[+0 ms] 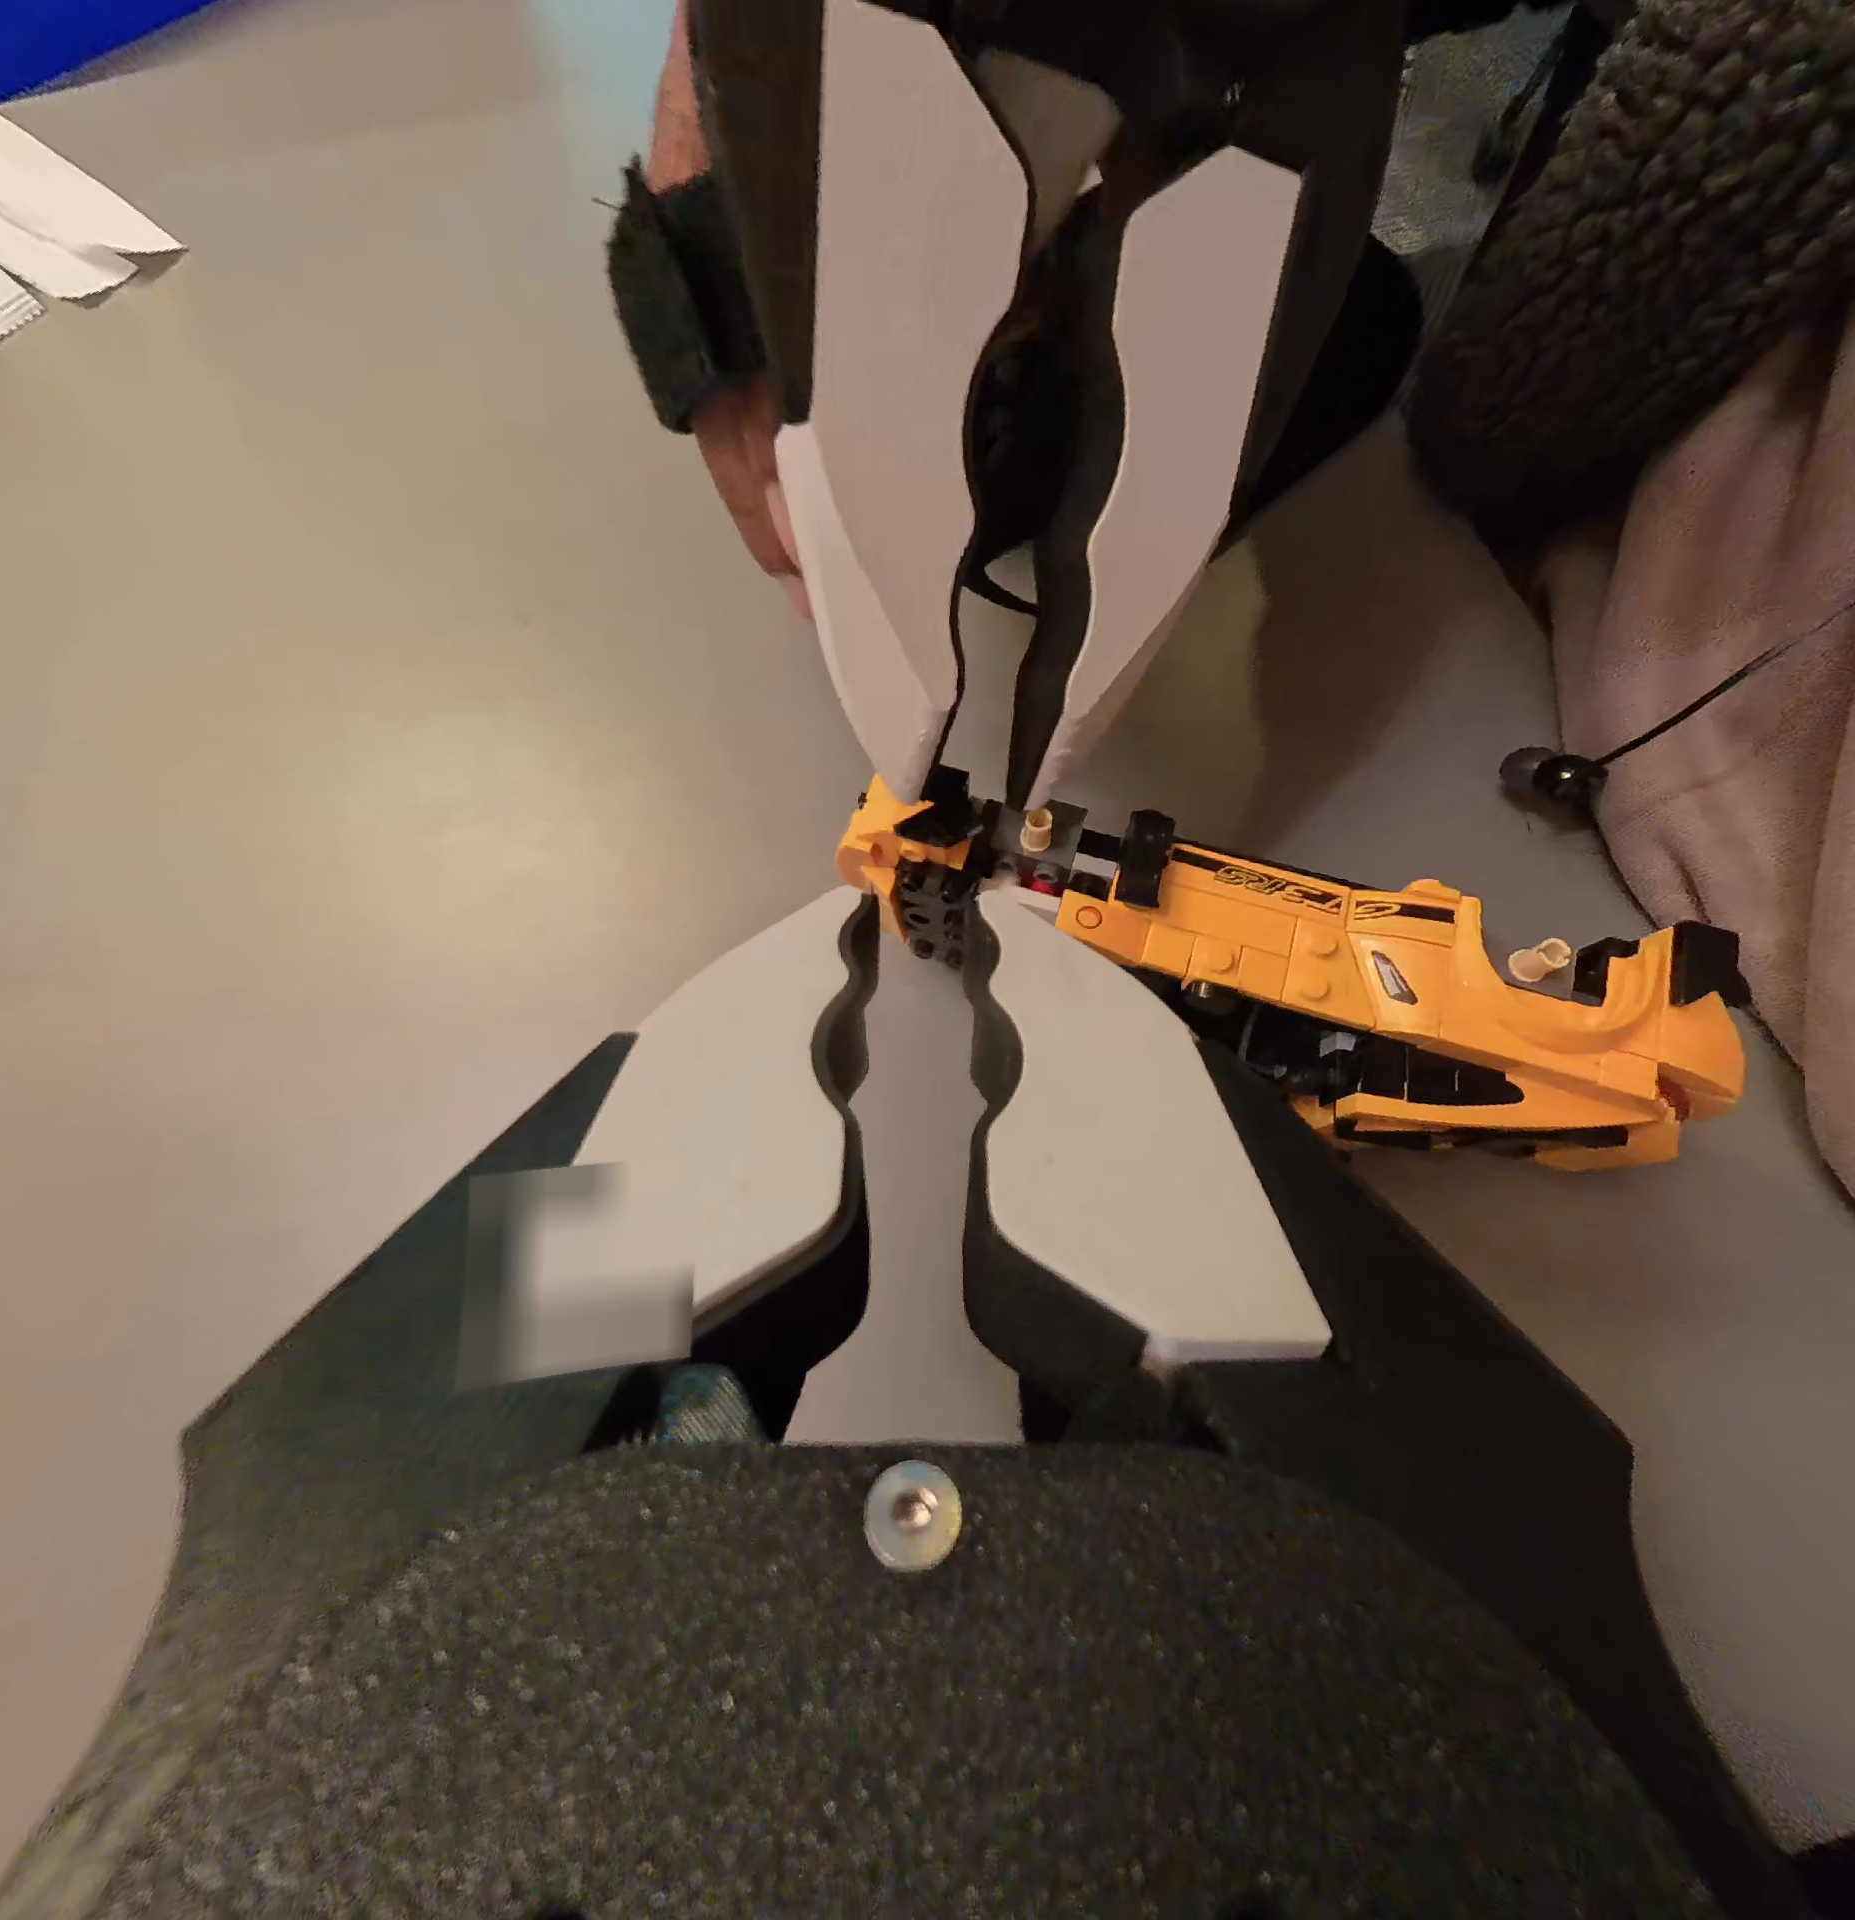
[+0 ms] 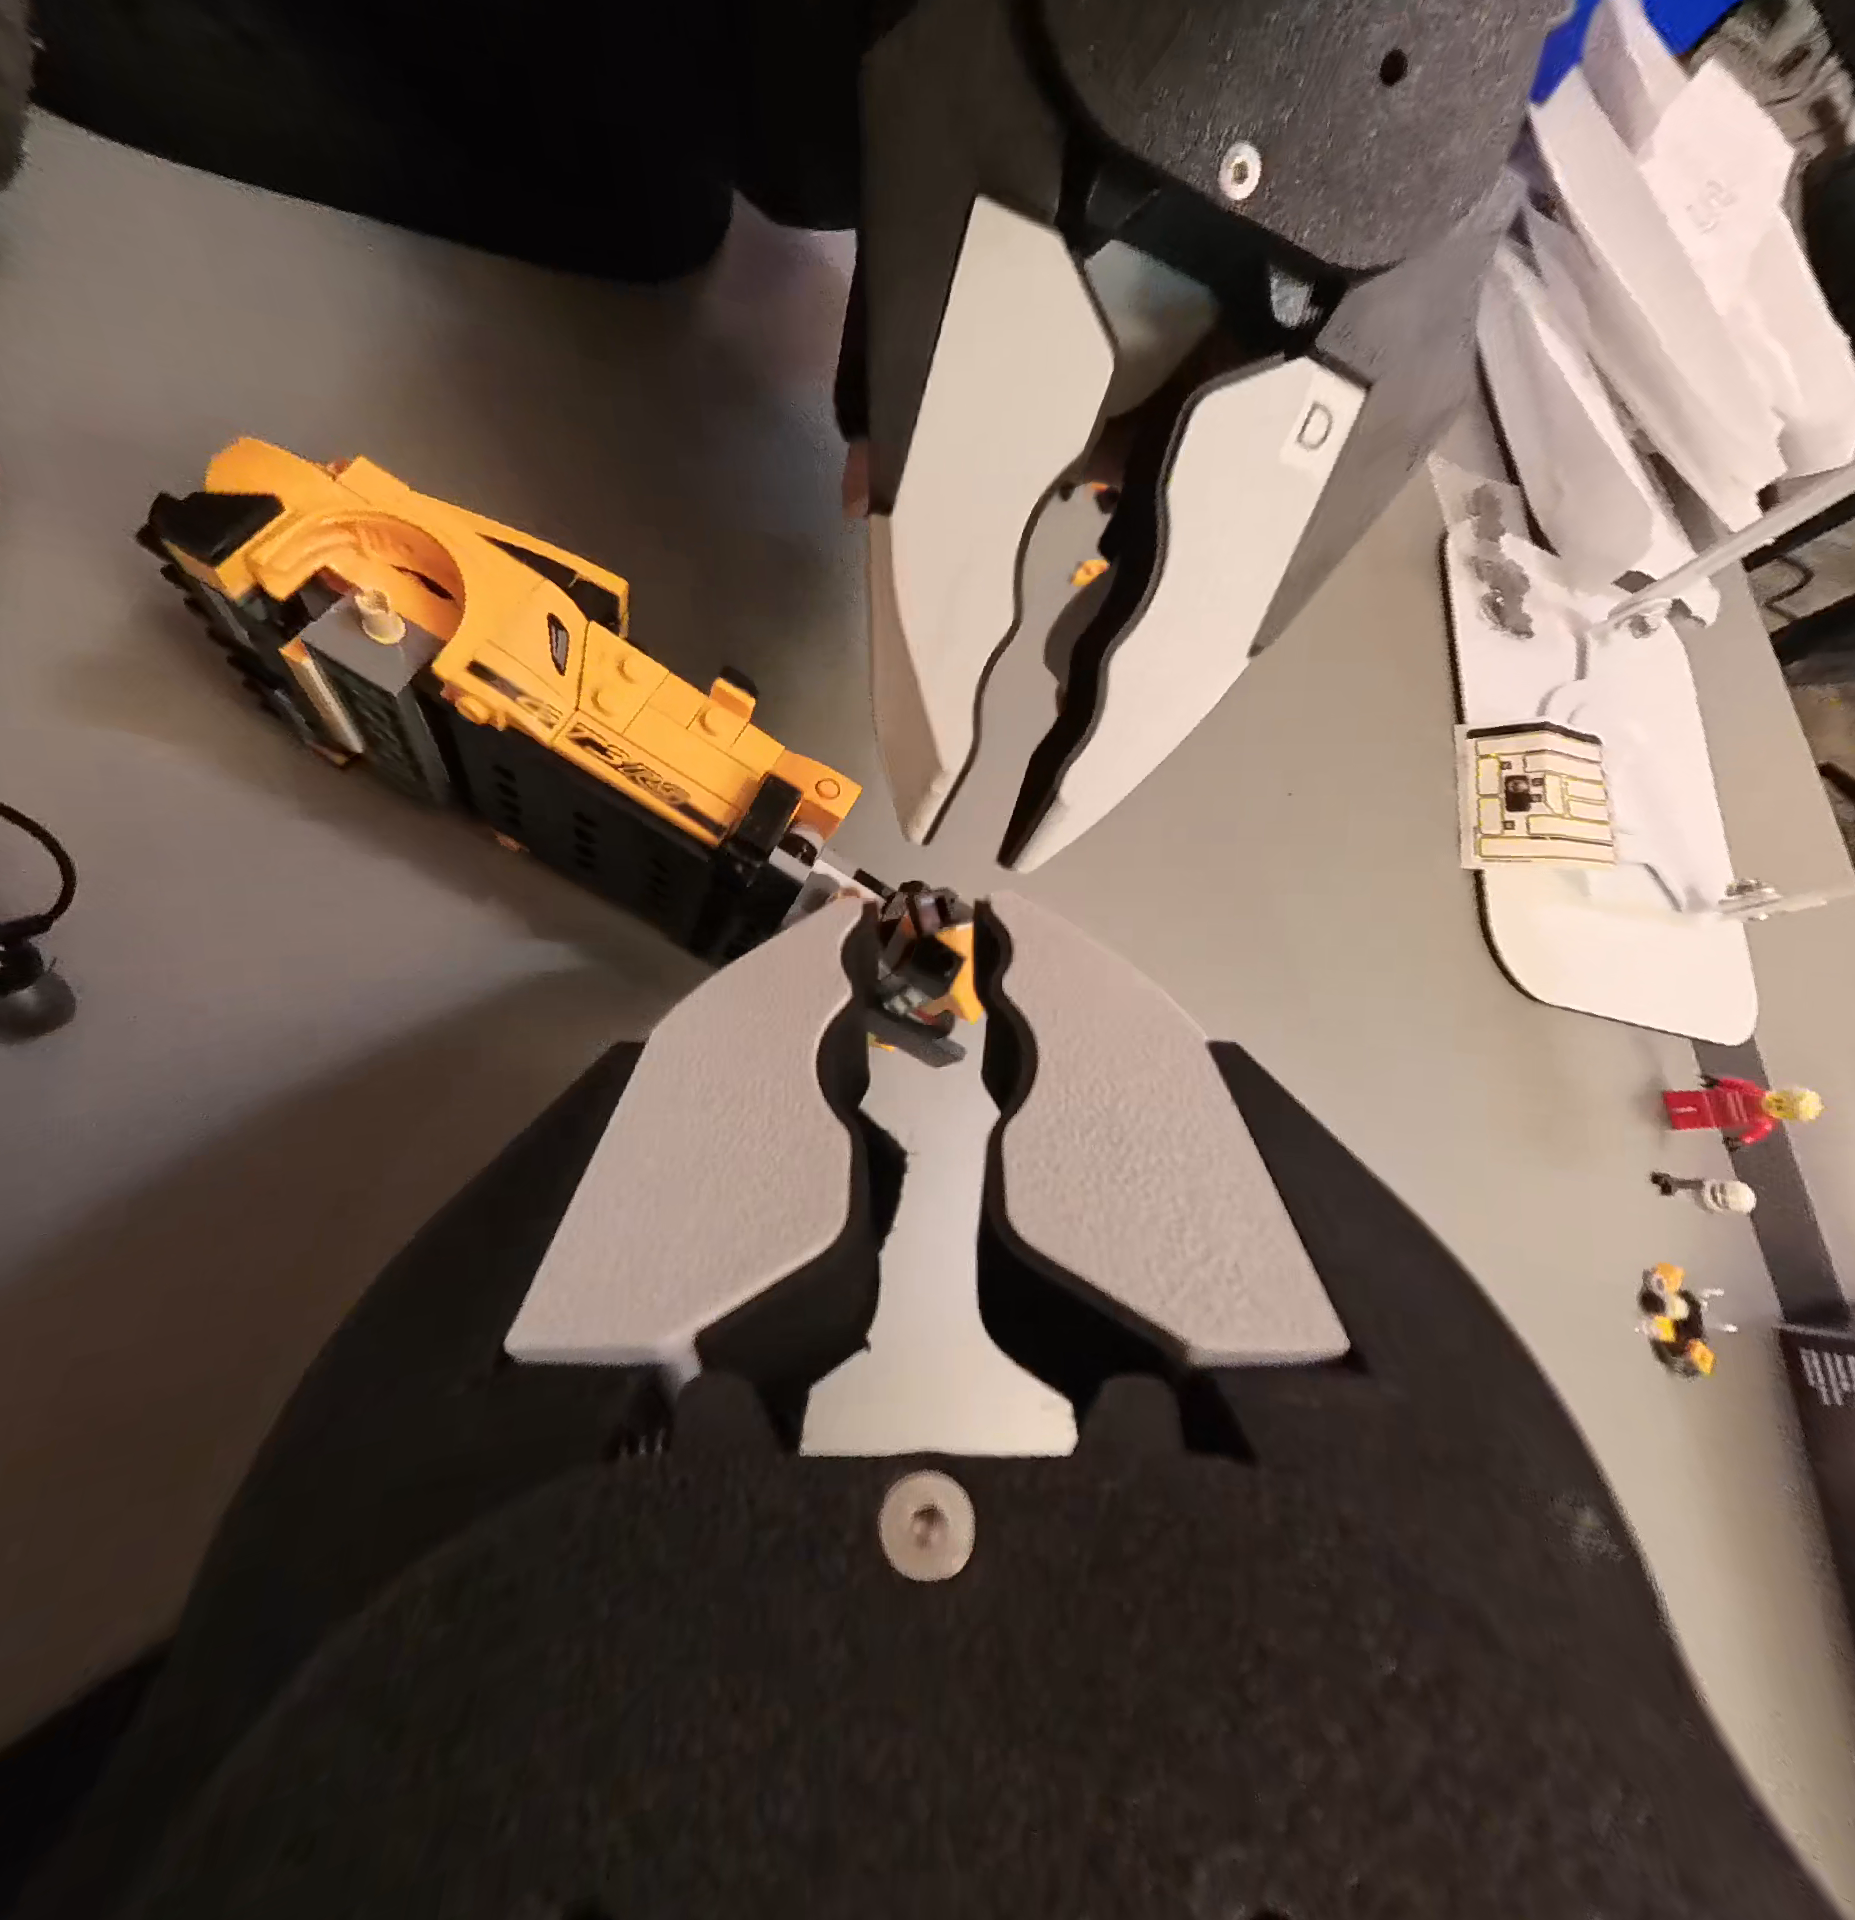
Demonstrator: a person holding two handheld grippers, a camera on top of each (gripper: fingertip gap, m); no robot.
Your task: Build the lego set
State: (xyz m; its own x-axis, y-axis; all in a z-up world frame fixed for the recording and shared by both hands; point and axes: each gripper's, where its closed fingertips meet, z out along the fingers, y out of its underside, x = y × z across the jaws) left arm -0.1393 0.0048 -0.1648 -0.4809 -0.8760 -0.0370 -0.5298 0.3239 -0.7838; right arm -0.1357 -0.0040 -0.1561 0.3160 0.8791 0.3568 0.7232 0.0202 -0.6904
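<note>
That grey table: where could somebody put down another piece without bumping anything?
The widest bare stretch of the table lies between the white paper sheets and the orange car. It is crowded along the other edge, around the white board, the red minifigure and small loose parts. Fabric hems in the car's far side.

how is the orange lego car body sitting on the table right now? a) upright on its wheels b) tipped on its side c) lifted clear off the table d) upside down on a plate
b: the orange lego car body lies tipped on the grey table, its black underside facing sideways and bare axle pins showing.
</note>
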